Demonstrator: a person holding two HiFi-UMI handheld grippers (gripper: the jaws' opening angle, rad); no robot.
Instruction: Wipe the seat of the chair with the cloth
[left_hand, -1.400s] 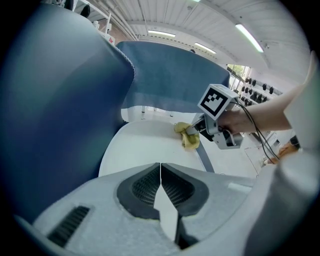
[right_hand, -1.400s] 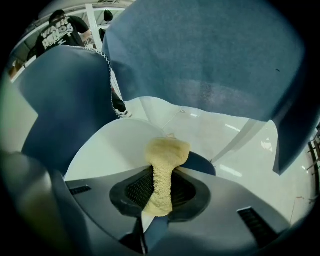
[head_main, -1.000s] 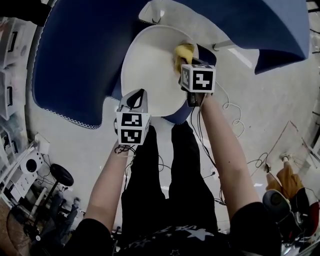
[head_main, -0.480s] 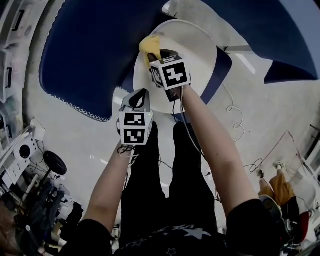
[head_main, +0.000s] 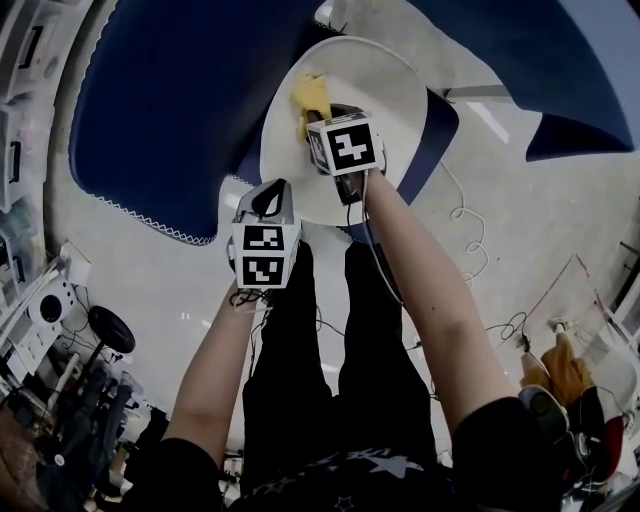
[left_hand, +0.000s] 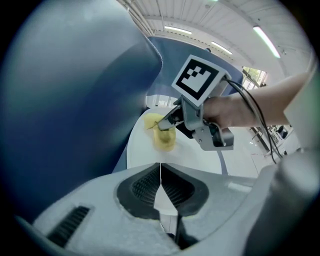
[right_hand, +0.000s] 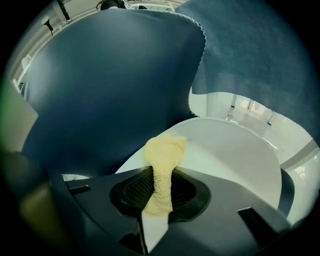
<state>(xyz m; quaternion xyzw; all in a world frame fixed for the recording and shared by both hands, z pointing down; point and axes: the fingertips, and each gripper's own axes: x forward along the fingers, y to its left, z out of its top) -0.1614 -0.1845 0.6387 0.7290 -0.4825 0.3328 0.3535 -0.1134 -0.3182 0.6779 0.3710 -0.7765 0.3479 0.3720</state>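
Nearest, at centre of the head view: left gripper (head_main: 271, 197), jaws pressed together on nothing, idle just short of the white seat (head_main: 385, 85). Just beyond it, right gripper (head_main: 322, 118) was clamped on the cloth (right_hand: 163, 165). The yellow wad stuck out ahead of the jaws, long axis along them, seemingly resting on the seat's upper-left part. Bare seat lay rightward, likely the next stroke. Blue panel (head_main: 170, 110) crowded the seat's left edge.

The head camera looked steeply down from above onto the round white chair seat (head_main: 390, 100). Each gripper camera rode close behind its own fingers (left_hand: 142, 187), facing forward across that seat. All three views shared the crumpled yellow cloth (head_main: 308, 105).
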